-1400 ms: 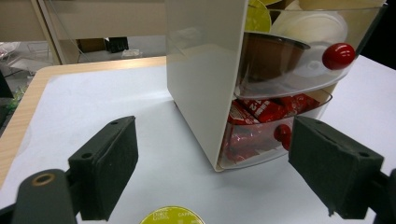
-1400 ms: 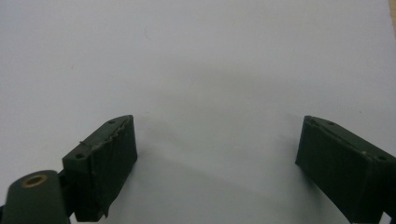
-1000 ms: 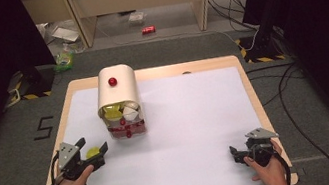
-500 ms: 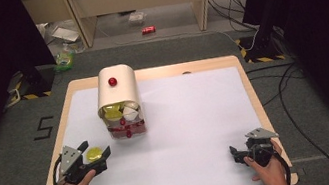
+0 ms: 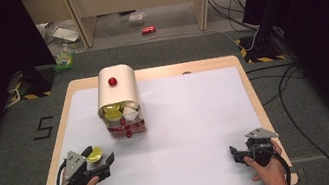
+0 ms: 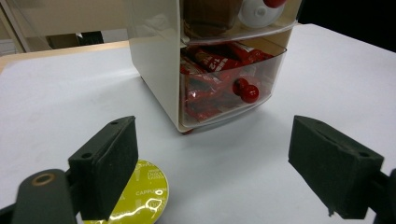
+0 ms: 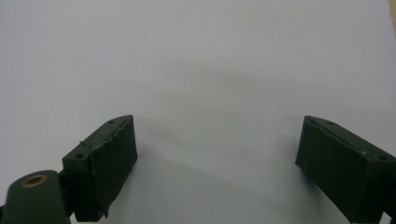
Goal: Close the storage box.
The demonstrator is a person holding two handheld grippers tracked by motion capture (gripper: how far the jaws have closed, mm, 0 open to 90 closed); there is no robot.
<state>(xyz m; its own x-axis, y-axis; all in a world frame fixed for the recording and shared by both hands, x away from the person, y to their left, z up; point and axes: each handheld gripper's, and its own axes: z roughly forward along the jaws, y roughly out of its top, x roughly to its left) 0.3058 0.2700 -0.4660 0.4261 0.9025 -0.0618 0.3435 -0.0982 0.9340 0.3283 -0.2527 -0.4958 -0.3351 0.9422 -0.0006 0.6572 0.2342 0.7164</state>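
A cream drawer box (image 5: 118, 100) with a red knob on top stands at the table's back left. Its clear lower drawer (image 6: 229, 79) holds red packets and has a red knob (image 6: 245, 90). A yellow-green coffee capsule (image 6: 142, 196) lies flat on the white table, beside the left jaw of my left gripper (image 6: 229, 172), which is open and holds nothing. In the high view that capsule (image 5: 94, 156) sits by the left gripper (image 5: 97, 162) near the front left edge. My right gripper (image 7: 217, 163) is open over bare white table, at the front right (image 5: 239, 153).
The white sheet (image 5: 192, 118) covers most of the wooden table. The upper compartment of the box holds yellow and white capsules (image 5: 120, 112). Cables (image 5: 283, 88) and litter lie on the floor beyond the table. Dark curtains stand on both sides.
The left gripper has drawn back slightly toward the front edge, and the yellow capsule now lies on the table beside its jaw. The right gripper has stayed put.
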